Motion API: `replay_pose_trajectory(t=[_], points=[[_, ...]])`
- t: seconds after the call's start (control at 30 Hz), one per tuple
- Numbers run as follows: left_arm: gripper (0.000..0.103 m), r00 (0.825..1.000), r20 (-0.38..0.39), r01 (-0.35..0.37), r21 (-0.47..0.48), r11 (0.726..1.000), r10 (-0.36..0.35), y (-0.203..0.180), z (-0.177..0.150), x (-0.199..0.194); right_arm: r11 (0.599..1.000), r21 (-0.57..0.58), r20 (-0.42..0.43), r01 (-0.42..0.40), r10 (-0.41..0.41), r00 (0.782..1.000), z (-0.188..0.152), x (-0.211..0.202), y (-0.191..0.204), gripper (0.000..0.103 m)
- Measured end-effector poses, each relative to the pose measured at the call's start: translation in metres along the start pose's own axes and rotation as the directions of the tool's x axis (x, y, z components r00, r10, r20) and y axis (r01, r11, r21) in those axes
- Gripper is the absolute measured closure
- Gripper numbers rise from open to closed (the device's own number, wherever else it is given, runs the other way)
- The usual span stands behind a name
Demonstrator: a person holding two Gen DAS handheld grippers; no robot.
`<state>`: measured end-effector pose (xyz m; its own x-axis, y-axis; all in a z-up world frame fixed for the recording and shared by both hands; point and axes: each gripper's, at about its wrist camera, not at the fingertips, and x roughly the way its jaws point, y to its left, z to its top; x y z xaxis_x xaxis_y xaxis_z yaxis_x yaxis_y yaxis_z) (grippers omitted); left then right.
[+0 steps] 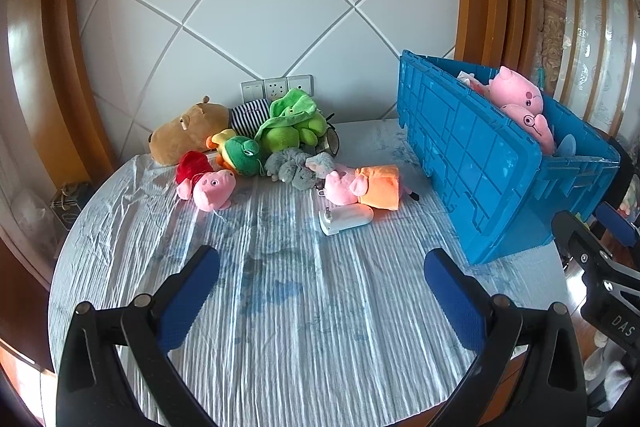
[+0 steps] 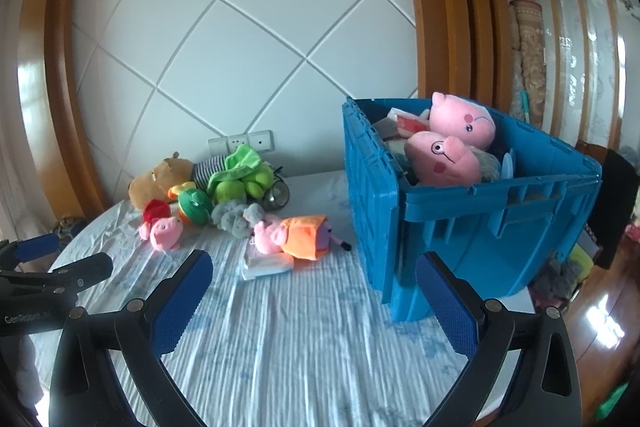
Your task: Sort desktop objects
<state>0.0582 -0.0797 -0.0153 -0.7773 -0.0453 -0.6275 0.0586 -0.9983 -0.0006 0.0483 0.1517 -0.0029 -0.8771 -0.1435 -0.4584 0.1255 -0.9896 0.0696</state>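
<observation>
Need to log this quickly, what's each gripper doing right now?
Left gripper: open, holding nothing.
Right gripper: open, holding nothing.

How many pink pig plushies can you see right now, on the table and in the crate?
4. Two lie on the table: red-dress pig front left of the pile, orange-dress pig beside the white plug. Two sit atop the blue crate. More may be buried inside.

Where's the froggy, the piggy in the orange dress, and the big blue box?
green frog toy (image 1: 240,155), left wrist view, on its head.
pig in the orange dress (image 2: 306,237), right wrist view, on its dress.
blue box (image 2: 500,243), right wrist view, on its front wall.
</observation>
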Motion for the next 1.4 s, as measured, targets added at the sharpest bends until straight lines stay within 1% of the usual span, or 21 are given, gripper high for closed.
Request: replay_pose_trajectory(t=[0.3, 0.67, 0.87, 1.07, 1.23, 1.4], points=[[0.000, 1.000, -0.009, 0.011, -0.023, 1.000, -0.011, 0.009, -0.001, -0.003, 1.000, -0.015, -0.005, -0.012, 0.012, 1.000, 0.002, 0.002, 0.009, 0.000], [0.000, 0.999, -0.022, 0.037, -0.027, 0.999, -0.037, 0.018, -0.004, -0.003, 1.000, -0.019, -0.009, -0.006, 0.005, 1.000, 0.001, -0.001, 0.016, 0.000], [0.000, 0.999, -0.023, 0.036, -0.030, 0.999, -0.037, 0.029, -0.009, -0.005, 1.000, -0.024, -0.013, -0.007, 0.006, 1.000, -0.001, -0.003, 0.026, 0.000], [0.000, 0.999, -0.029, 0.030, -0.047, 0.998, -0.031, 0.052, -0.016, -0.006, 1.000, -0.028, -0.020, -0.010, 0.009, 1.000, -0.005, -0.002, 0.042, 0.000], [0.000, 0.999, -0.046, 0.006, -0.051, 0.999, -0.008, 0.078, -0.026, -0.003, 1.000, -0.025, -0.033, -0.017, 0.016, 0.999, -0.011, 0.002, 0.059, 0.000], [0.000, 0.996, -0.086, -0.007, -0.060, 0.998, 0.002, 0.104, -0.039, 0.015, 1.000, -0.013, -0.064, -0.019, 0.018, 0.998, -0.024, 0.015, 0.075, 0.000]])
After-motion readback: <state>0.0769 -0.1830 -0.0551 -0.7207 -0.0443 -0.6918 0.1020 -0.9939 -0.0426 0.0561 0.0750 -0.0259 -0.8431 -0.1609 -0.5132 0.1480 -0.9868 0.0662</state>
